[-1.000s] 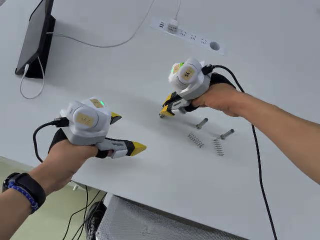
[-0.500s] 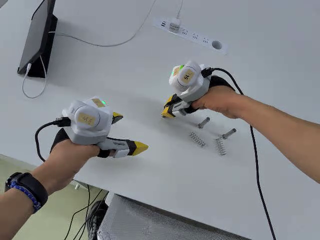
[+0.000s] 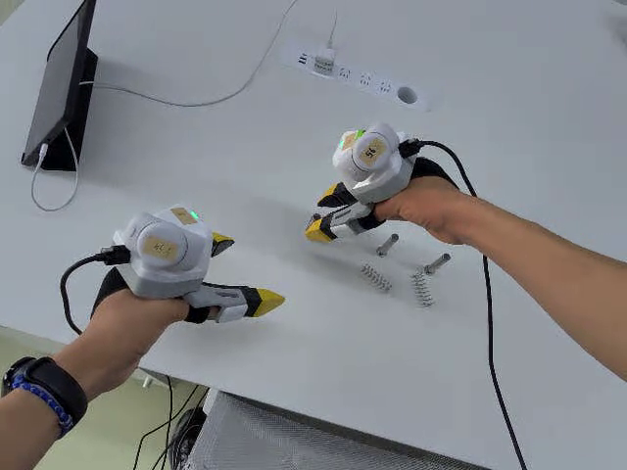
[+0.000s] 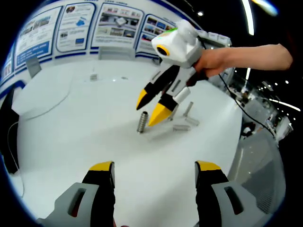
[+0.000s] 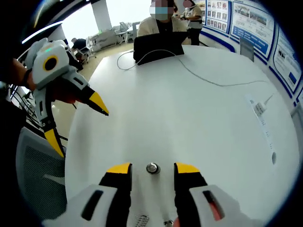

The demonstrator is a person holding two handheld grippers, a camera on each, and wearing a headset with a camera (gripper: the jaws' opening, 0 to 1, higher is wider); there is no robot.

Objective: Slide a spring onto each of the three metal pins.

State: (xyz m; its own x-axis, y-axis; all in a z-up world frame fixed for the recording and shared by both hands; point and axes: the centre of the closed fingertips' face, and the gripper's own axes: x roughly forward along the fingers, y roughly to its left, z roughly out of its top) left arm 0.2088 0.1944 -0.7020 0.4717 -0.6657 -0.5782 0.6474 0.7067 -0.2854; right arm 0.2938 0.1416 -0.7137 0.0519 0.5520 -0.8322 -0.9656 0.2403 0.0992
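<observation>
Right tool at the upright pin, left tool idle.
My right tool stands part open, one jaw on either side of the pin's head, gripping nothing. Two loose pins and two springs lie on the counter just beside it. My left tool hangs wide open, empty, well apart.

Matching pair here: the left claw and the right claw each wear a rounded white housing, black jaws tipped in yellow, a round tan sticker with dark marks on top of the housing and a small green lamp glowing beside it. A black cable trails from the back of each housing. Behind the left housing, the wrist carries a black watch and a blue band.
</observation>
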